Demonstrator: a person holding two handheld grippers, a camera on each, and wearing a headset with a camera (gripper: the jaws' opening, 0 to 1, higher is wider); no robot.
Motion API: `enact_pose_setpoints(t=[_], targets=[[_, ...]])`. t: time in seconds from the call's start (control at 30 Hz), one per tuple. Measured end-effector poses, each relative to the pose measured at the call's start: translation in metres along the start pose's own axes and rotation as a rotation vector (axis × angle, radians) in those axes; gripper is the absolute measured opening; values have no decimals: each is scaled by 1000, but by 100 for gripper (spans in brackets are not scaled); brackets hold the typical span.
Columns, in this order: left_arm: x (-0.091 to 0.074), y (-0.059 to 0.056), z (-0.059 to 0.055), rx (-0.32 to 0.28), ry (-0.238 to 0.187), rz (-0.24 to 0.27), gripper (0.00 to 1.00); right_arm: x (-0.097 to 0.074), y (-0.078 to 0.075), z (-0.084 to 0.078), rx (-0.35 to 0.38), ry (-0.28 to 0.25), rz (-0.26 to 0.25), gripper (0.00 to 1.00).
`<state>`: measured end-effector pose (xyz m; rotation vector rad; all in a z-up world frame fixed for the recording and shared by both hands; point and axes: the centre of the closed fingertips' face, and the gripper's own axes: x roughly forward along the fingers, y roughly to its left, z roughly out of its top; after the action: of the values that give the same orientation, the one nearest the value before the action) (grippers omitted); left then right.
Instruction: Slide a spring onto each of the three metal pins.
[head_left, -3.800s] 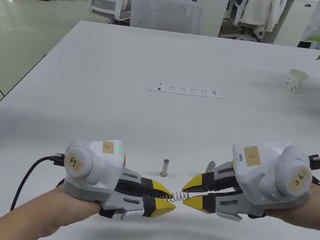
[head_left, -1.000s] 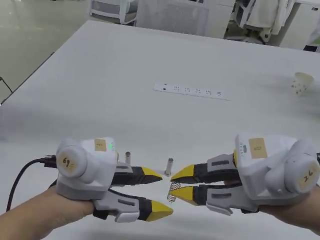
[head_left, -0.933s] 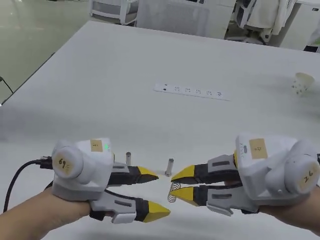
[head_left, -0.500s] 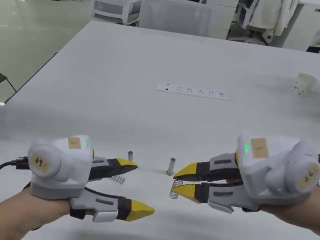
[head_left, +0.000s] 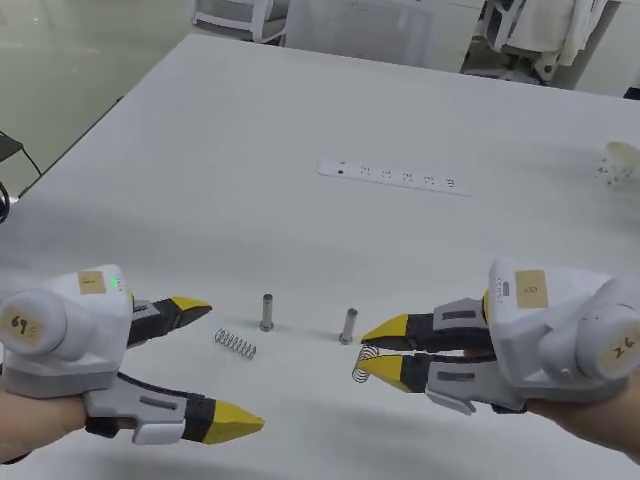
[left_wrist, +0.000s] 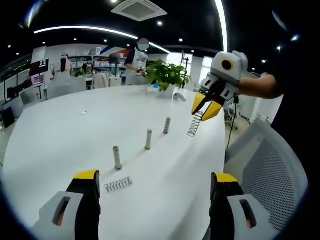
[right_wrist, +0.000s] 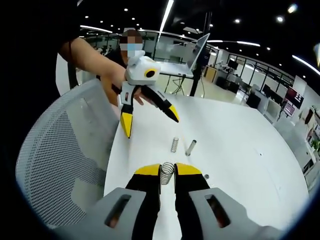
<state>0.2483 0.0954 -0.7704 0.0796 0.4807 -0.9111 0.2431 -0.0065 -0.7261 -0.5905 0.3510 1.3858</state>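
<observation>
My right gripper (head_left: 374, 350) is shut on a small spring (head_left: 364, 362), held just right of a bare metal pin (head_left: 348, 325). A second bare pin (head_left: 267, 311) stands to its left, with a loose spring (head_left: 235, 343) lying in front of it. My left gripper (head_left: 218, 365) is open and holds nothing, at the lower left, apart from the pins. In the left gripper view a third pin (left_wrist: 166, 125) carries a spring, beyond the bare pins (left_wrist: 148, 139). In the right gripper view the held spring (right_wrist: 167, 174) sits between the jaws.
A white power strip (head_left: 395, 176) lies across the middle of the white table (head_left: 240, 150). A paper cup (head_left: 619, 160) stands at the far right. Office chairs (head_left: 350, 25) line the far edge. A mesh chair (right_wrist: 65, 155) is close to the near edge.
My left gripper has drawn away to the left with its jaws wide apart, uncovering the loose spring and the second pin. The right gripper keeps the spring by the pin.
</observation>
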Motion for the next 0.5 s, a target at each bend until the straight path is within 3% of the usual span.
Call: enact_pose_setpoints(t=[0.13,0.5], targets=[[-4,6,-3,-29,-3,24,98,0,-2,-2,-1,4,-5,7],[-11,13,-5,-51,-15,61,98,0,-10,-6,-5,12,-27,7]])
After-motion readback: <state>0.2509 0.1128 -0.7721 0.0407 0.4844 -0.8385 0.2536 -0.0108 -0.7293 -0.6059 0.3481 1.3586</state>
